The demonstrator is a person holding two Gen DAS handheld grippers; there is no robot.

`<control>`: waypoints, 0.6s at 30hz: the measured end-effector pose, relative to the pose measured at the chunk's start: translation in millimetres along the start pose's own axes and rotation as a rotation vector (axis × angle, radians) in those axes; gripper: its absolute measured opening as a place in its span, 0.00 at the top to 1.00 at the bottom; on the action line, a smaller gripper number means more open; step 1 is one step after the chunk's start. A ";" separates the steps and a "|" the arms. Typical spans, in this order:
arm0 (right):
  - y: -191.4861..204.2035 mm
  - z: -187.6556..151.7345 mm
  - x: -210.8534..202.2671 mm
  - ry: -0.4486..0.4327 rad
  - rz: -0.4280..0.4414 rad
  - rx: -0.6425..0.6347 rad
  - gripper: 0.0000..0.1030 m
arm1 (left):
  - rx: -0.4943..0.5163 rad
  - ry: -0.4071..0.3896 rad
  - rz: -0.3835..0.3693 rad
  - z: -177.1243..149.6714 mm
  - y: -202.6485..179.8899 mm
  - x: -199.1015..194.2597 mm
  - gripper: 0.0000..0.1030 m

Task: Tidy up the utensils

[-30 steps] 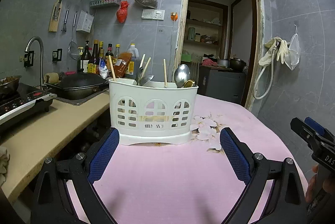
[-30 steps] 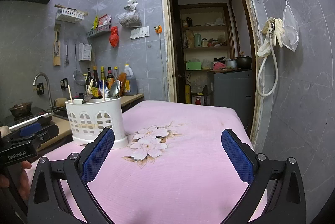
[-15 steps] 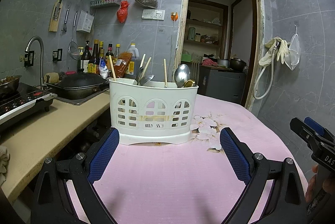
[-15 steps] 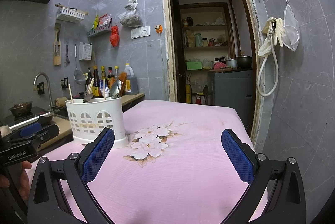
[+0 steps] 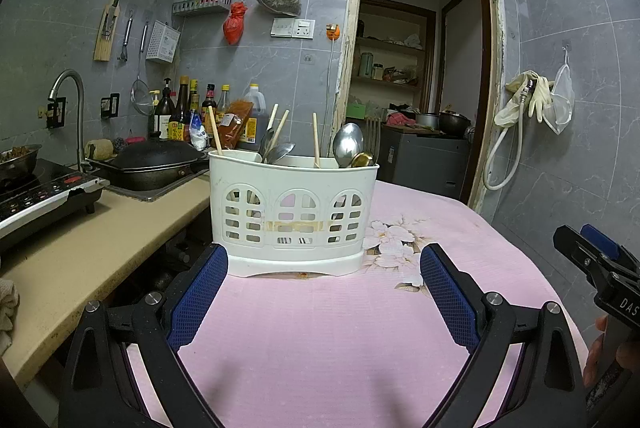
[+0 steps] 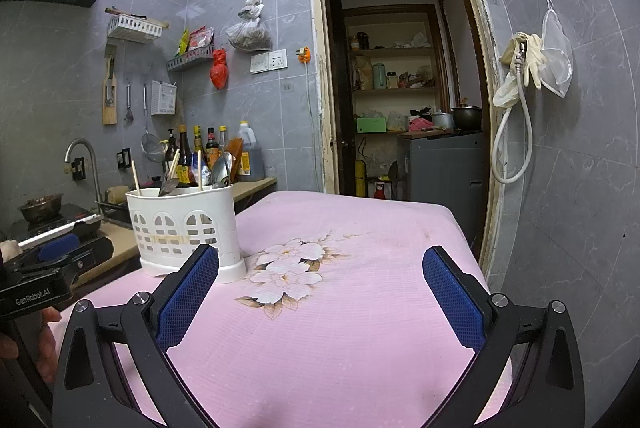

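Note:
A white plastic utensil caddy (image 5: 292,216) stands on the pink flowered tablecloth (image 5: 320,340), holding wooden chopsticks (image 5: 316,140), metal spoons (image 5: 347,144) and a fork. My left gripper (image 5: 322,264) hovers open just in front of the caddy, nothing between its blue pads. In the right wrist view the caddy (image 6: 184,228) sits at the left, and my right gripper (image 6: 320,268) is open over the cloth's flower print, empty. Each gripper shows at the edge of the other's view.
A beige counter (image 5: 80,248) runs along the left with an induction cooker (image 5: 36,196), a black wok (image 5: 148,160), a tap and several sauce bottles (image 5: 188,108). An open doorway (image 6: 400,88) lies behind the table. A grey tiled wall with a hanging hose (image 6: 516,132) stands close on the right.

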State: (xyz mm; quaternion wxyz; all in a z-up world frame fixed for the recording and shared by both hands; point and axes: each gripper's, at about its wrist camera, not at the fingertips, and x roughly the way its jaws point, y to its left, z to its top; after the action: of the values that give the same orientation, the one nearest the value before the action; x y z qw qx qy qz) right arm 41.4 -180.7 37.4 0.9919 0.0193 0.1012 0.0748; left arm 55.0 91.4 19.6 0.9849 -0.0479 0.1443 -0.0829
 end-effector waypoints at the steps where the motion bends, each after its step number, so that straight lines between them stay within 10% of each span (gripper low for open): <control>1: -0.1 0.1 0.3 0.000 0.000 0.000 0.00 | 0.000 -0.001 0.000 -0.1 0.0 0.0 0.08; 18: 1.5 -1.9 -0.4 0.005 0.000 0.002 0.00 | -0.010 0.007 -0.003 -2.4 1.8 -0.7 0.08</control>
State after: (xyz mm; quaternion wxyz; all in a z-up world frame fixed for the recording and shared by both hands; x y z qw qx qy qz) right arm 40.4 -179.3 35.7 0.9916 0.0200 0.1039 0.0747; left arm 53.9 93.2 17.2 0.9840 -0.0528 0.1480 -0.0839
